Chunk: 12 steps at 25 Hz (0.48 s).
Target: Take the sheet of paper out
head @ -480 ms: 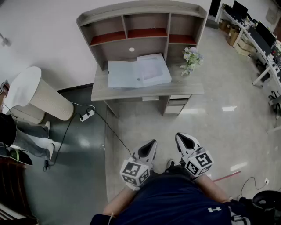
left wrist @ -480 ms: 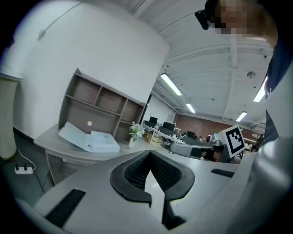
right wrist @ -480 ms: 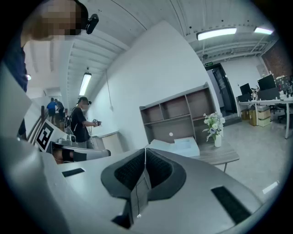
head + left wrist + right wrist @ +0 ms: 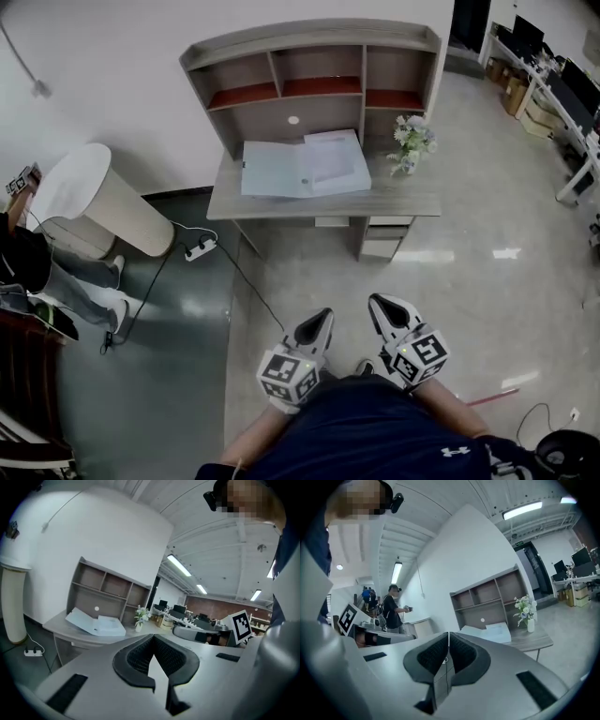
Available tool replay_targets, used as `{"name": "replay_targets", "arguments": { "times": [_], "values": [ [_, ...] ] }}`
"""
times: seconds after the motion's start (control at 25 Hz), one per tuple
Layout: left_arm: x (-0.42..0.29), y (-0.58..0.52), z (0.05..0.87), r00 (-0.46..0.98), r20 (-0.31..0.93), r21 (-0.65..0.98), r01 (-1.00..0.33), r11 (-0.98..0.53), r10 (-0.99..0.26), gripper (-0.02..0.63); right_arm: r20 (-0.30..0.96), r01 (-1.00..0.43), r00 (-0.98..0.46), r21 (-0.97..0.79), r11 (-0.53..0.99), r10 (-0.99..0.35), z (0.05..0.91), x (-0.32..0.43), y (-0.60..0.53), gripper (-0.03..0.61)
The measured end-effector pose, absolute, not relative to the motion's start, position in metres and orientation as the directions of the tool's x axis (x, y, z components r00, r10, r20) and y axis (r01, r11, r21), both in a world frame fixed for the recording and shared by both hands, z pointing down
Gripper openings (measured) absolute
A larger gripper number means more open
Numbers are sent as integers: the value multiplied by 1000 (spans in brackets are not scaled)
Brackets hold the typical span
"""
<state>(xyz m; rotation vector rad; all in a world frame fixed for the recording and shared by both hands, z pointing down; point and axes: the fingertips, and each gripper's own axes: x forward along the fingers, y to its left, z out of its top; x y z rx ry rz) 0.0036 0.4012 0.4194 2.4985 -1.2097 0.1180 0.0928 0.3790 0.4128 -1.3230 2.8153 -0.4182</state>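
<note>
Pages in the open binder (image 4: 305,167) are too small to tell apart (print unreadable); the left edge crops a bystander (image 4: 66,279).

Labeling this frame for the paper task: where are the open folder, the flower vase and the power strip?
open folder (image 4: 305,169), head view, middle, near the spine.
flower vase (image 4: 412,137), head view, the blossoms.
power strip (image 4: 200,249), head view, its middle.

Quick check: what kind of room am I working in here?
Most likely an open-plan office: a desk with a shelf hutch and an open folder on it, rows of computer workstations at the right, and strip lights on the ceiling.
</note>
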Motion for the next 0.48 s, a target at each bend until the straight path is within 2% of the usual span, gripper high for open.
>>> {"name": "replay_targets", "arguments": {
  "times": [0.48],
  "values": [
    [36, 405, 414, 588, 250, 242, -807, -538, -769, 15, 78, -735, -668, -228, 639, -740, 407, 123, 379, 18]
  ]
}}
